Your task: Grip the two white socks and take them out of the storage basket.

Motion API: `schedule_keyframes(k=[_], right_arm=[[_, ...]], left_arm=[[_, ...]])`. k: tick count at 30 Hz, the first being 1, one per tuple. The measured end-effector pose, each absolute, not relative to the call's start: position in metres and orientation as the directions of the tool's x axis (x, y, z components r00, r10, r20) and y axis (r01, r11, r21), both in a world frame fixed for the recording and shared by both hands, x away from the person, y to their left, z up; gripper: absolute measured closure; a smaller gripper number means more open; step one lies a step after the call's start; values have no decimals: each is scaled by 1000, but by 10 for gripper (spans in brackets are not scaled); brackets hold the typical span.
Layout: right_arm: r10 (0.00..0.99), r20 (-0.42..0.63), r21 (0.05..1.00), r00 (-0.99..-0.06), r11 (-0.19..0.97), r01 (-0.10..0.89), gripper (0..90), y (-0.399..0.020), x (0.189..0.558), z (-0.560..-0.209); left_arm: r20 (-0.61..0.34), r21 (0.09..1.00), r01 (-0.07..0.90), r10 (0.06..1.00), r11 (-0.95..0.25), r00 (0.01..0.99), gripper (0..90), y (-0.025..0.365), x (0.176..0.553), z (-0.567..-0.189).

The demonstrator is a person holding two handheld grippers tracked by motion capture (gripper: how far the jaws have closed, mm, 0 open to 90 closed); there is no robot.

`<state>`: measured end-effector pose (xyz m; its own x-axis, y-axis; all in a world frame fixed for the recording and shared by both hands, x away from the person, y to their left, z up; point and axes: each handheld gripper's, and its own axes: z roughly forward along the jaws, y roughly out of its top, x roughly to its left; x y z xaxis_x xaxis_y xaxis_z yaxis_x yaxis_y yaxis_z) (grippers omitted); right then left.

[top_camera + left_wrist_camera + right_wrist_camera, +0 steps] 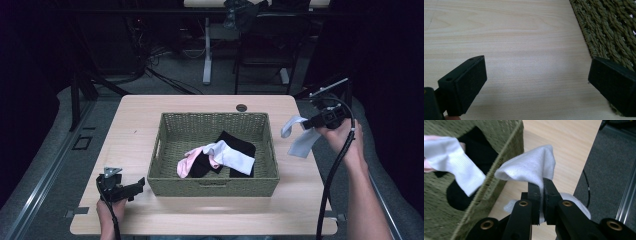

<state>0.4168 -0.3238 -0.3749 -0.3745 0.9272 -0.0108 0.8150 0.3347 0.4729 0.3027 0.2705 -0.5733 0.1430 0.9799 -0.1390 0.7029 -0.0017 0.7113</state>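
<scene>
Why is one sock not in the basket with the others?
The right tool is shut on a white sock and holds it in the air beside the basket. The other socks lie jumbled inside. Nothing looks spilled or broken.

- Left gripper (131, 191) rests low at the table's near-left, held by the left hand (107, 207), jaws spread wide apart.
- Right gripper (306, 123) is raised at far right in the right hand (345, 137), jaws clamped together on a white sock (531, 167).
</scene>
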Motion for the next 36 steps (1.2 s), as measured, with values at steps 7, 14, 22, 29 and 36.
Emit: schedule_keyframes(k=[7, 14, 22, 29, 36], right_arm=[[931, 14, 408, -363, 327, 853, 862, -317, 425, -422], [942, 26, 356, -335, 304, 884, 862, -312, 432, -466], [954, 59, 341, -295, 259, 904, 771, -309, 438, -493], [959, 60, 359, -277, 238, 902, 494, -313, 438, -483], [949, 68, 407, -307, 255, 877, 308, -309, 433, -448]], left_arm=[[-139, 712, 703, 980, -2, 144, 18, 270, 302, -573], [-138, 711, 703, 980, -4, 145, 18, 270, 302, -573], [-137, 711, 703, 980, -4, 144, 18, 270, 302, -573], [-140, 711, 703, 980, 0, 141, 18, 271, 303, -574], [-143, 713, 701, 979, 2, 142, 18, 271, 303, -573]])
